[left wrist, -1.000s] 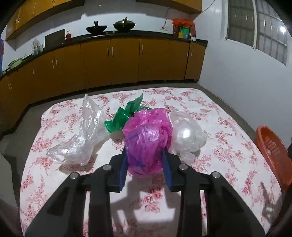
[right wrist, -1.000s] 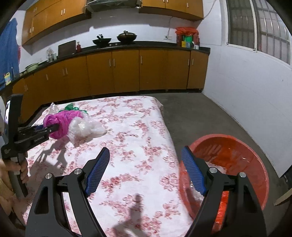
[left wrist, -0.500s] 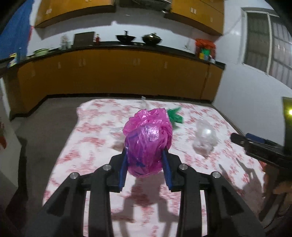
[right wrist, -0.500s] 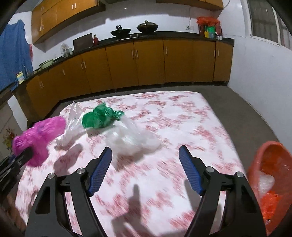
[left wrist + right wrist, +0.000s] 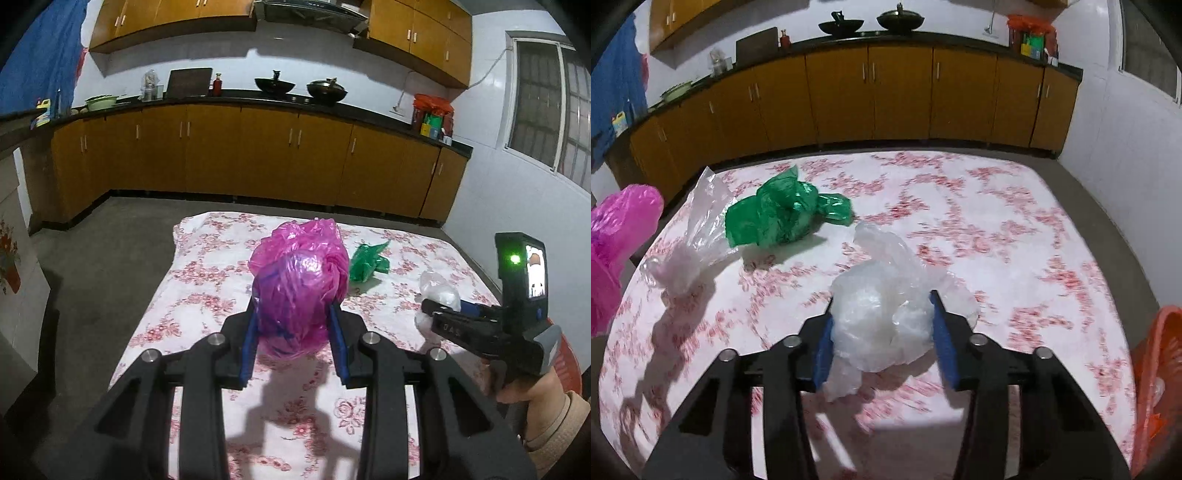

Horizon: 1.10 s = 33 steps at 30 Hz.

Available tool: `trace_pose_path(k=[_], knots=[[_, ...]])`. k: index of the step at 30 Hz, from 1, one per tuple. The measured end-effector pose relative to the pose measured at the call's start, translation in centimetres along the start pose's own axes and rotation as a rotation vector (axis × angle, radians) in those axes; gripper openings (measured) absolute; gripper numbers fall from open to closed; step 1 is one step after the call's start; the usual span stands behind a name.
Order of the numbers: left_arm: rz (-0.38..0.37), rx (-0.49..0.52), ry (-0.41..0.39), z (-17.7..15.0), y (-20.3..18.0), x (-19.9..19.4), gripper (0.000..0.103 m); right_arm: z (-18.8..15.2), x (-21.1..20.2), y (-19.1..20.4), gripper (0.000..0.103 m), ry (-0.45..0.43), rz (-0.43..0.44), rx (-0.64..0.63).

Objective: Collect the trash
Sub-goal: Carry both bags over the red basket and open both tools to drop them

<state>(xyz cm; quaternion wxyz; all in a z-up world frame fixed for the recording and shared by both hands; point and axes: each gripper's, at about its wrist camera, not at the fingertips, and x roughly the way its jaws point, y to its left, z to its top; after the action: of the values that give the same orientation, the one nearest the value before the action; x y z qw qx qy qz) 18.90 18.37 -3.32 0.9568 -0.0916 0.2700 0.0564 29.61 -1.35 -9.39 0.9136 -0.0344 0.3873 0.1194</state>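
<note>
Jaws: left gripper [image 5: 293, 325] clenched on pink bag [image 5: 299, 284], held above table [image 5: 1015, 229] | right gripper [image 5: 882, 332] spread astride white bag [image 5: 886, 314] on table, not yet pinching | risk: thin film slips out on closing; loose tail snags basket [image 5: 1156, 369] rim on drop.

You can read only one marking: the pale letters "DAS", or something close to it, on the side of the black plastic finger [image 5: 456, 329] of the right gripper [image 5: 439, 314], seen from the left wrist view; the bottles and packets on the far dark counter [image 5: 258, 101] are too small to read
</note>
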Motion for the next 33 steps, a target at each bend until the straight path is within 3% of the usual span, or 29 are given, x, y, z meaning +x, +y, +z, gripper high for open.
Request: trace_pose_path(k=[9, 14, 17, 23, 33], knots=[[-0.088, 0.057, 0.004, -0.5, -3.4, -1.3, 0.034, -3.9, -6.9, -4.5, 0.043, -0.064, -0.016, 0.010], [-0.155, 0.108, 0.004, -0.9, -6.5, -2.5, 0.034, -5.8, -12.5, -8.3, 0.043, -0.124, -0.111, -0.001], [-0.198, 0.133, -0.001, -1.0, -8.8, -3.2, 0.034, -7.5, -16.7, -11.7, 0.043, -0.159, -0.213, 0.019], [-0.287, 0.190, -0.005, -1.6, -13.5, -4.7, 0.034, -10.1, -21.1, -16.3, 0.043, -0.187, -0.332, 0.083], [-0.449, 0.271, 0.028, -3.2, -21.1, -6.0, 0.034, -13.2, -25.5, -21.1, 0.043, -0.216, -0.435, 0.192]])
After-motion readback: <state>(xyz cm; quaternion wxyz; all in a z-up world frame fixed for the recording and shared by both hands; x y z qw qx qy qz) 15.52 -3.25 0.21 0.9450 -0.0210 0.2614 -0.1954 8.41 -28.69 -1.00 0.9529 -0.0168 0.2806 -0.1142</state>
